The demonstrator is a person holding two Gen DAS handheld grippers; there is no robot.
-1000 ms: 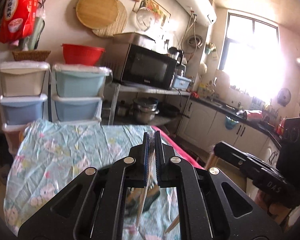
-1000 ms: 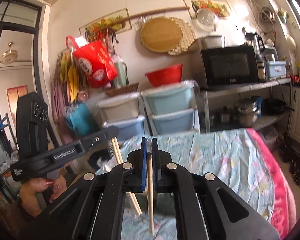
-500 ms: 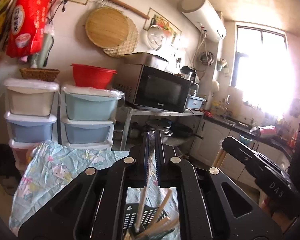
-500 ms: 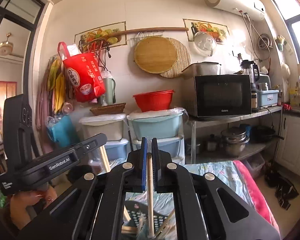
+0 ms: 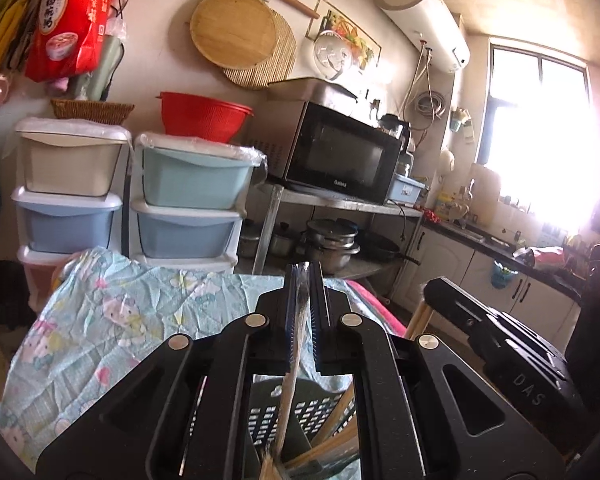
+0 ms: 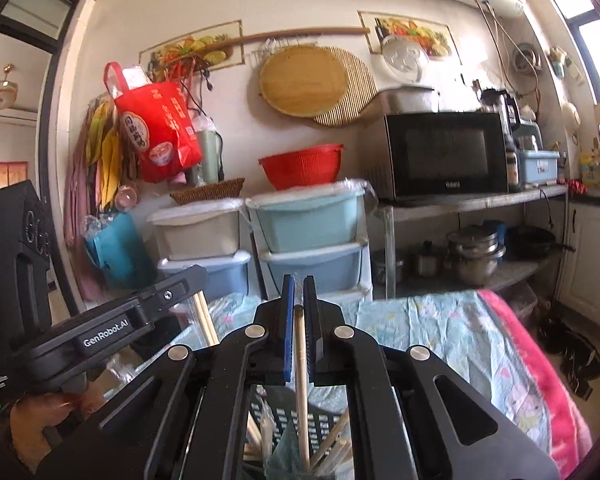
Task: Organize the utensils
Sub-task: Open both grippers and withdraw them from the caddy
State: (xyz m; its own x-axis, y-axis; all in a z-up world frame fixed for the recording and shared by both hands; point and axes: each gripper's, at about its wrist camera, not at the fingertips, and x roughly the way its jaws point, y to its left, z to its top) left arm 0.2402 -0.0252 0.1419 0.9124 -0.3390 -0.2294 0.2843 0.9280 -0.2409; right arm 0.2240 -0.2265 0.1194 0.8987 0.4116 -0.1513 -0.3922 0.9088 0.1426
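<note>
My left gripper [image 5: 301, 280] is shut on a pair of chopsticks in a clear wrapper [image 5: 290, 384], whose lower end hangs into a black perforated utensil holder [image 5: 268, 412] with several chopsticks in it. My right gripper [image 6: 296, 292] is shut on a single wooden chopstick [image 6: 301, 380], which points down into the same holder [image 6: 319, 420]. The right gripper also shows in the left wrist view [image 5: 499, 336], holding its chopstick, and the left gripper shows in the right wrist view [image 6: 112, 332]. Both grippers hover close together above the holder.
The holder stands on a table with a light blue flowered cloth [image 5: 100, 328] and a pink edge [image 6: 547, 380]. Behind are stacked plastic drawers [image 5: 188, 200], a microwave on a metal rack [image 5: 339, 156] and a kitchen counter [image 5: 499, 252] at right.
Both views tilted up about half a second ago and have dipped slightly since. The black holder has come into view below both grippers, and both held chopsticks now reach into it.
</note>
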